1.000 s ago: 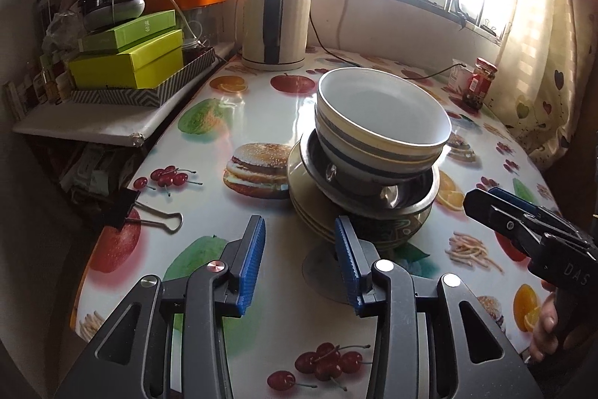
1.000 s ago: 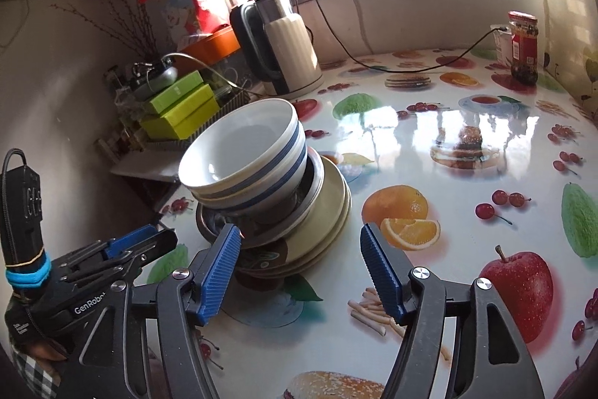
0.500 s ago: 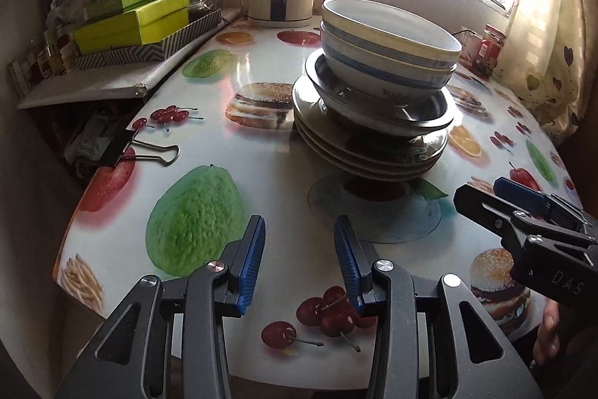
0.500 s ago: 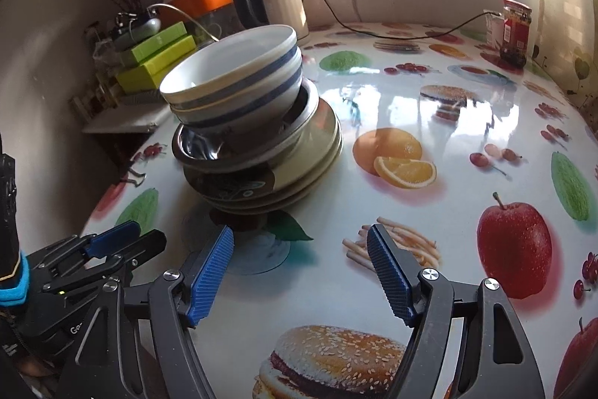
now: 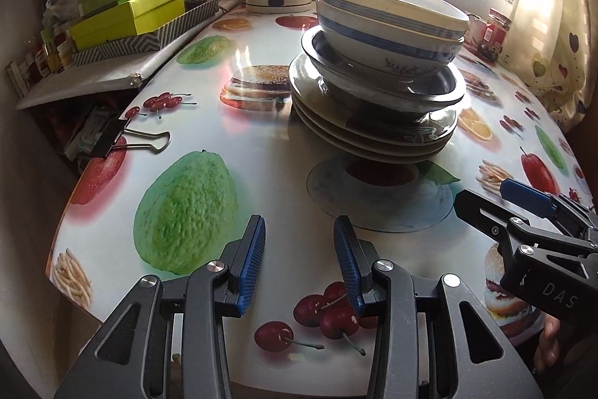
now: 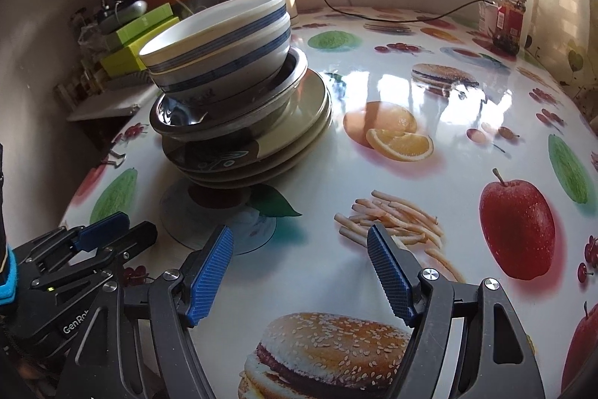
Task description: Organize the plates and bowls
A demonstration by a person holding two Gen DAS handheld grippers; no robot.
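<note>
While both grippers (image 5: 299,257) (image 6: 299,272) gape, dish stack (image 5: 381,70) stands apart.

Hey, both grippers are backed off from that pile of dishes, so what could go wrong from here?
1. The bowls sit tilted in the metal bowl, off-centre toward the table edge; a nudge might slide them off.
2. The plates carry it all, so gripping one plate edge could tip the stack.
3. Left gripper and right gripper, both open, hover close together and might collide.

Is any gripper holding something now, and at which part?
Nothing is held. The left gripper and right gripper are open, short of the stack.
</note>
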